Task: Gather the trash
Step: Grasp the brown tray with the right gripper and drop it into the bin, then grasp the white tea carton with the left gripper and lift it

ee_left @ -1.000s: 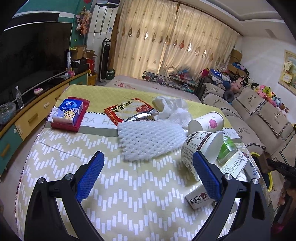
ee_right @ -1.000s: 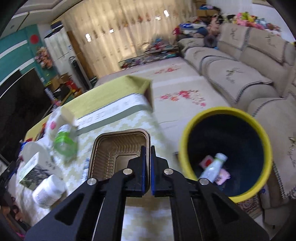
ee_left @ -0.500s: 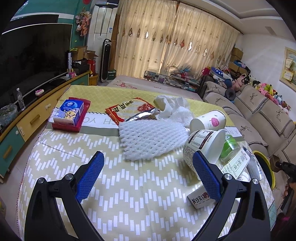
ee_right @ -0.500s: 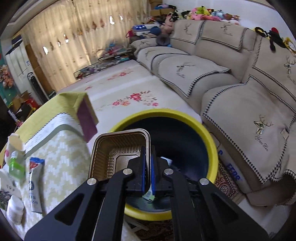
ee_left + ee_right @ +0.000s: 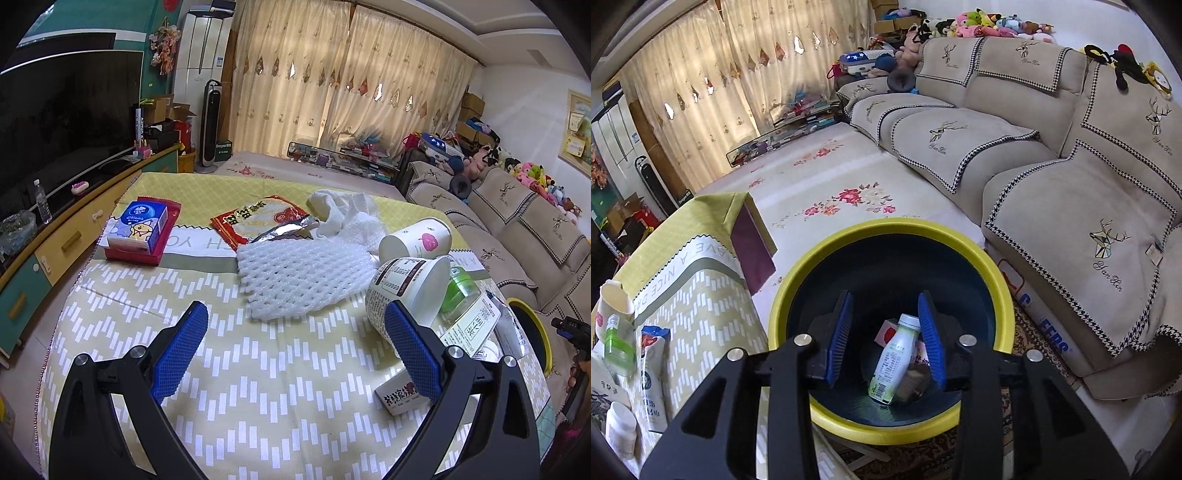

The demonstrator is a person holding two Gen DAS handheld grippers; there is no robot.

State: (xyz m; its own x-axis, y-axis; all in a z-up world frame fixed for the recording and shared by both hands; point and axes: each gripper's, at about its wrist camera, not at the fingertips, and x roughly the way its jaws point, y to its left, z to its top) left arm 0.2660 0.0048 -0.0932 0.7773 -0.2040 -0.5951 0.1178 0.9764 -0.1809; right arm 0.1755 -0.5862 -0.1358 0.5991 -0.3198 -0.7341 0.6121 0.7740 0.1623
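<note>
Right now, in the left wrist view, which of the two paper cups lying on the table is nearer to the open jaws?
The cup with the dark printed label, just behind the right finger; the cup with the pink apple lies farther back.

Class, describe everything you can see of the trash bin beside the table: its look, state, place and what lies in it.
The trash bin is round, with a thick yellow rim and a dark blue inside; it looks like plastic. It stands upright and open on the floor between the table and the sofa. At its bottom lie a white bottle with a green label, tilted, and a few small packets. The open right gripper hangs above its mouth, holding nothing.
</note>
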